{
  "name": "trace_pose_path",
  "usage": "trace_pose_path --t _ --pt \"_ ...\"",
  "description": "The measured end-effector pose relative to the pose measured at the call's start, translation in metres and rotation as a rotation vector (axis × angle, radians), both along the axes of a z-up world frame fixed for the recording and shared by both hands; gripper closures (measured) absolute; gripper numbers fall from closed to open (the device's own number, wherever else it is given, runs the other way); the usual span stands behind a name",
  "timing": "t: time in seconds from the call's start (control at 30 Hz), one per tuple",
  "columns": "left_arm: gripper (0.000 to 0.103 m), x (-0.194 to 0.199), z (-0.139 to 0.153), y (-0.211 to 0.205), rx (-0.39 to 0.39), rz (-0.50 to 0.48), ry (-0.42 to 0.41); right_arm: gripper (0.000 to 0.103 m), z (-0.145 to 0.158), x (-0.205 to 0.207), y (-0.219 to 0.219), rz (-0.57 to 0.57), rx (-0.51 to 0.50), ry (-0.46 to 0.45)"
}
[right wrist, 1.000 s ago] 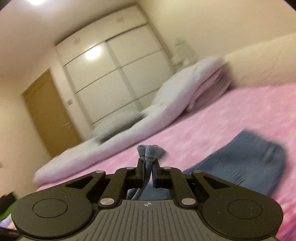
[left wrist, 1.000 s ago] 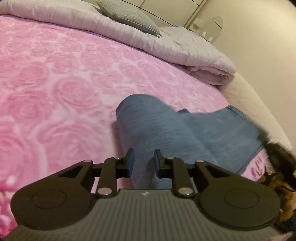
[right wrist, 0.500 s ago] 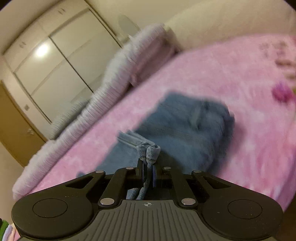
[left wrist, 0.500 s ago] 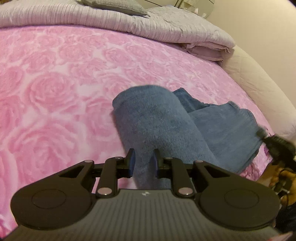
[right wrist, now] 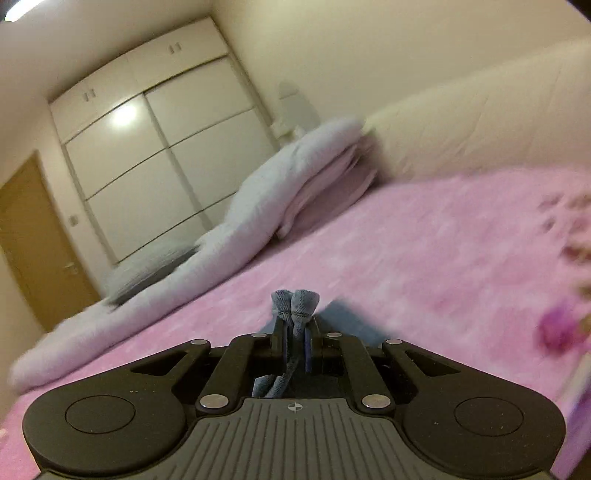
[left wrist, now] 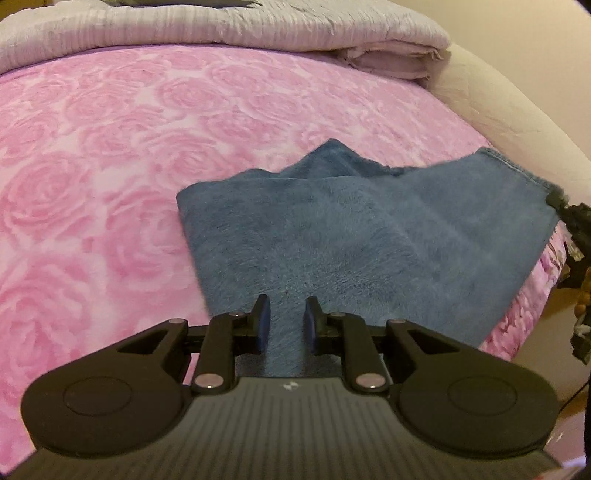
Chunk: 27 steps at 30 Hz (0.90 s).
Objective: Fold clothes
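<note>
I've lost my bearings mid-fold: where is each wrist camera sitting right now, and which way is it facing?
Left wrist: on the left gripper, angled down over the blue garment on the pink blanket; only its own fingers show, cloth between them.
Right wrist: on the right gripper, nearly level across the bed toward the white wardrobe and wooden door; its fingers pinch a bunched blue hem.
Shared: the blanket, the folded pale duvet and the garment.
</note>
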<state>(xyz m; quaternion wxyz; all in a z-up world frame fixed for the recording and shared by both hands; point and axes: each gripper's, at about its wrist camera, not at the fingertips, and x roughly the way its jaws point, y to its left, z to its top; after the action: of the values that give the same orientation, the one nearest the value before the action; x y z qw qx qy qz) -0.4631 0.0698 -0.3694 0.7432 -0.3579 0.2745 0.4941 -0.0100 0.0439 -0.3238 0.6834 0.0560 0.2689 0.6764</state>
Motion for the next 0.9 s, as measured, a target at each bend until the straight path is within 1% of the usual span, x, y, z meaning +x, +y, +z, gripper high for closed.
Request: trace_pose_path --t 0.1,0.13,0.23,0.33,0.4,0.43,0.47,0.5,0.57,0.63,0.67,0.73,0.8,0.87,0.9 --pt "0.087 0.011 -0.002 0.003 0.007 -0.018 0.048 0.095 -0.037 0.031 0.017 -0.038 -0.169 0.117" --pt "0.087 0.013 -0.002 0.004 0.010 -0.021 0.059 0.095 -0.051 0.037 0.020 -0.041 -0.208 0.157" --pt "0.087 0.014 -0.003 0.007 0.008 -0.022 0.069 0.096 -0.054 0.036 0.016 -0.034 -0.176 0.147" --pt "0.087 0.015 -0.001 0.007 0.007 -0.026 0.080 0.095 -0.054 0.039 0.017 -0.039 -0.194 0.177" --pt "0.087 0.016 0.000 0.004 0.014 -0.033 0.103 0.095 -0.043 0.037 0.012 -0.041 -0.205 0.150" --pt "0.087 0.016 0.001 0.002 0.018 -0.036 0.114 0.094 -0.035 0.031 0.012 -0.052 -0.203 0.108" --pt "0.087 0.015 0.002 0.000 0.021 -0.036 0.120 0.090 -0.028 0.025 0.012 -0.063 -0.200 0.066" --pt "0.087 0.014 0.001 -0.002 0.021 -0.035 0.121 0.083 -0.020 0.019 0.011 -0.075 -0.198 0.023" --pt "0.087 0.011 0.001 -0.005 0.018 -0.034 0.116 0.077 -0.013 0.004 0.012 -0.119 -0.202 -0.107" --pt "0.087 0.010 0.002 -0.009 0.021 -0.037 0.113 0.077 -0.011 -0.008 0.015 -0.167 -0.220 -0.228" --pt "0.087 0.010 0.003 -0.011 0.023 -0.042 0.112 0.077 -0.010 -0.010 0.014 -0.182 -0.223 -0.254" --pt "0.087 0.012 0.002 -0.015 0.021 -0.055 0.114 0.077 -0.008 -0.015 0.006 -0.192 -0.182 -0.274" --pt "0.087 0.015 0.001 -0.020 0.021 -0.070 0.123 0.077 -0.012 -0.021 0.001 -0.154 -0.141 -0.305" --pt "0.087 0.016 -0.003 -0.024 0.032 -0.094 0.164 0.077 -0.031 -0.021 0.016 -0.130 -0.294 -0.320" --pt "0.086 0.014 -0.002 -0.027 0.033 -0.092 0.165 0.076 -0.040 -0.021 0.023 -0.118 -0.368 -0.326"
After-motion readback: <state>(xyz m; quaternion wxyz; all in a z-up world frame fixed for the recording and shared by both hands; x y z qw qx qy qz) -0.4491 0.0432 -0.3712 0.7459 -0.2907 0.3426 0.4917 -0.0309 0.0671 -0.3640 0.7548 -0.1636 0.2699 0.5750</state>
